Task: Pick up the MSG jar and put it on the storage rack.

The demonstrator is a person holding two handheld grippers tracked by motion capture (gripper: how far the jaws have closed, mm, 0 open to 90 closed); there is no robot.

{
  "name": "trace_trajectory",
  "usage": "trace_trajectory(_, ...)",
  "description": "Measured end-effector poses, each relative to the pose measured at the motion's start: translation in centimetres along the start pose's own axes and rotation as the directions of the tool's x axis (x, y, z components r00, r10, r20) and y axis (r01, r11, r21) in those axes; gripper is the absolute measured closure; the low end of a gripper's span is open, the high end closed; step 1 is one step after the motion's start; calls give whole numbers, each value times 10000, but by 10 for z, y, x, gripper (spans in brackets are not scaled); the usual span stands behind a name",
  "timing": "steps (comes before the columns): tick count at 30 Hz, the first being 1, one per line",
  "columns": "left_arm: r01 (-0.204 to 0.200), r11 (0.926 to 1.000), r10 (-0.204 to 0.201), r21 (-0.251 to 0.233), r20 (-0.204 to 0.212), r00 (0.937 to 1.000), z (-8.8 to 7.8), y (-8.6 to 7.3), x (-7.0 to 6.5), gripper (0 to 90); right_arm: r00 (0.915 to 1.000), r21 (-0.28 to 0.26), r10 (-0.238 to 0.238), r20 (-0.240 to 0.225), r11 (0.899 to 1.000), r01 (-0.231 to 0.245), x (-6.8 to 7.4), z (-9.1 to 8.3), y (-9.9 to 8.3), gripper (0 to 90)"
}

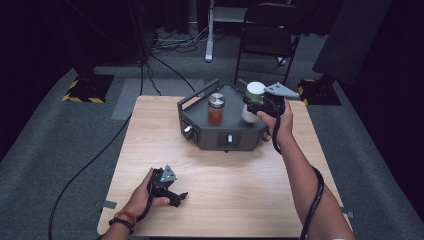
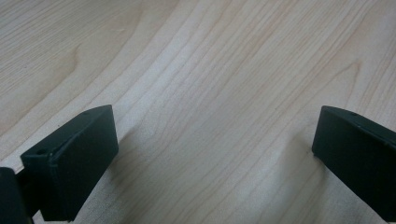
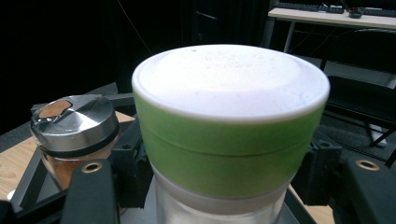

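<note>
A jar with a white lid and green band (image 1: 255, 93) stands on the right part of a dark grey raised platform (image 1: 212, 138). My right gripper (image 1: 251, 109) is at the jar, open, one jaw on each side of its body. In the right gripper view the jar (image 3: 231, 121) stands close up between the jaws of that gripper (image 3: 229, 189). A spice jar with a metal lid and orange-red contents (image 1: 216, 109) stands on the platform to the left (image 3: 74, 126). My left gripper (image 1: 175, 196) rests open on the wooden table near the front left, with bare wood between its jaws (image 2: 215, 154).
The platform has a raised rail (image 1: 197, 96) at its back left and knobs (image 1: 229, 140) on its front. The wooden table (image 1: 240, 185) has free room in front. A folding chair (image 1: 267, 35) and cables (image 1: 172, 42) lie beyond the table.
</note>
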State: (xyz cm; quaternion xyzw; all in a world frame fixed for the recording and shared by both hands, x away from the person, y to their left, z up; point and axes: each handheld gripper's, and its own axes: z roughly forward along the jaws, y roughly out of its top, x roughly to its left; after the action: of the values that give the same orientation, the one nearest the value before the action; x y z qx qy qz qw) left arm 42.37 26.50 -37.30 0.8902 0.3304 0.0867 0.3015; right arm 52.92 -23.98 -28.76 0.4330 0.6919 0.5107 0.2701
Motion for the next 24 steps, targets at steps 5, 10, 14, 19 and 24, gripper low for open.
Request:
trace_trajectory(5,-24,10000,24,-4,17,10000,0,0,1,2,10000,137,-7,17,9999,7,3,9,-4,340)
trace_trajectory(10,-38,10000,38,5,19,10000,0,0,1,2,9999,200,102,17,9997,-102,5,15,-8,340)
trace_trajectory(14,-41,10000,41,6,19,10000,0,0,1,2,9999,215,141,-9,9997,-141,7,18,-10,339)
trace_trajectory(19,-39,10000,39,3,22,10000,0,0,1,2,9999,268,134,2,9996,-134,9,21,-14,339)
trace_trajectory(24,-39,10000,39,0,22,10000,0,0,1,2,9999,220,106,-55,9997,-104,10,22,-17,339)
